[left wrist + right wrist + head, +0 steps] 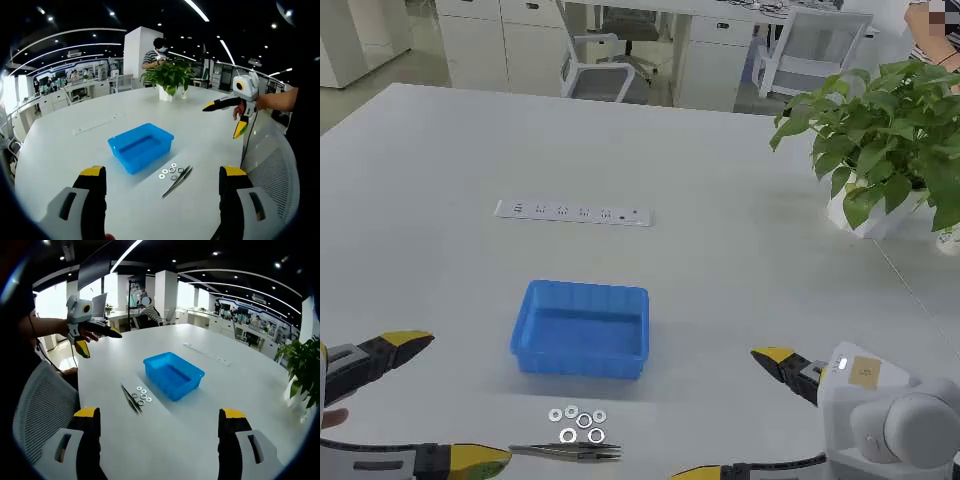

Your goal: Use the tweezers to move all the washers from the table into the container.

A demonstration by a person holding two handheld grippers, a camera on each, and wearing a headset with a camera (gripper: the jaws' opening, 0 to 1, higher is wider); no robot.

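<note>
Over the table [740,190] | left gripper [162,172], right gripper [159,413] wide open | empty

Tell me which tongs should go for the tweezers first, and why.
Left, probably. In the head view the left tongs have a tip right beside the tweezers, which lie ahead between them in the left gripper view. The right tongs, also open, sit farther off.
</note>
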